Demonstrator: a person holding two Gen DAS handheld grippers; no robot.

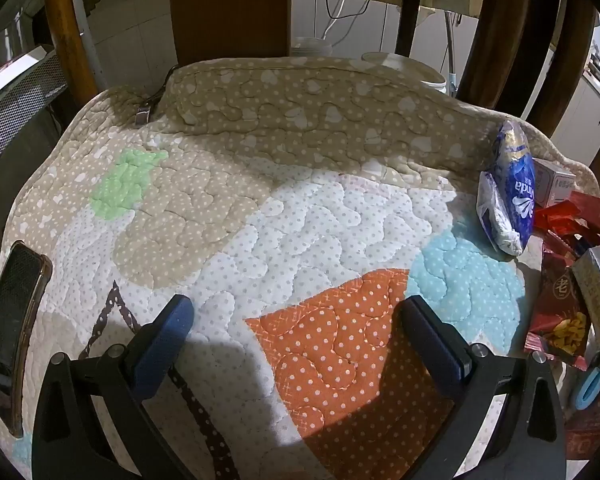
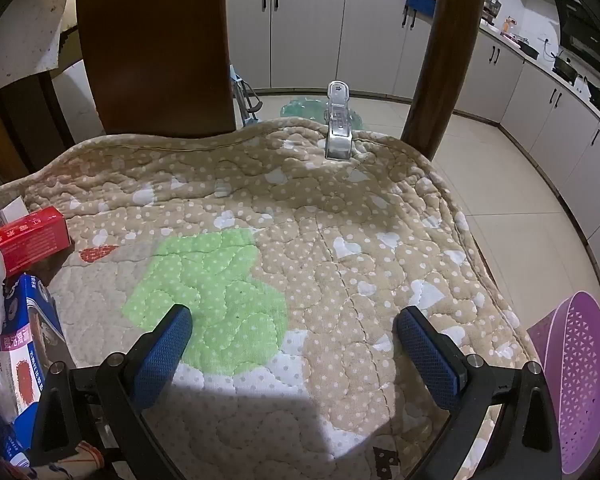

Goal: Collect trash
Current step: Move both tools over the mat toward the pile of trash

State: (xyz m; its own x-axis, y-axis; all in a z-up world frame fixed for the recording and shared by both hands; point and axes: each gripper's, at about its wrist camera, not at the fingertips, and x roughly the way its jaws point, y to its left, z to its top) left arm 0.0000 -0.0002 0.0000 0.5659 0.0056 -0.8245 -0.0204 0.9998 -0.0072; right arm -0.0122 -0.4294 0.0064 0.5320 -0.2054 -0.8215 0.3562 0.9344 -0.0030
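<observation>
Trash lies in a heap on a quilted, polka-dot cloth (image 1: 300, 216) that covers a table. In the left wrist view the heap sits at the right edge: a blue tissue pack (image 1: 514, 188), red wrappers (image 1: 572, 216) and a red snack bag (image 1: 560, 320). My left gripper (image 1: 296, 312) hangs open over the orange patch, nothing between its blue pads. In the right wrist view a red box (image 2: 30, 238) and a blue and white box (image 2: 28, 344) lie at the left edge. My right gripper (image 2: 294, 322) is open above the green patch, holding nothing.
A purple perforated basket (image 2: 580, 380) stands low at the right, beyond the table edge. A metal clip (image 2: 338, 128) pins the cloth at the far edge. Wooden chair backs (image 2: 152, 48) rise behind. A phone (image 1: 14, 324) lies at the left; blue scissors (image 1: 596, 376) lie by the snack bag.
</observation>
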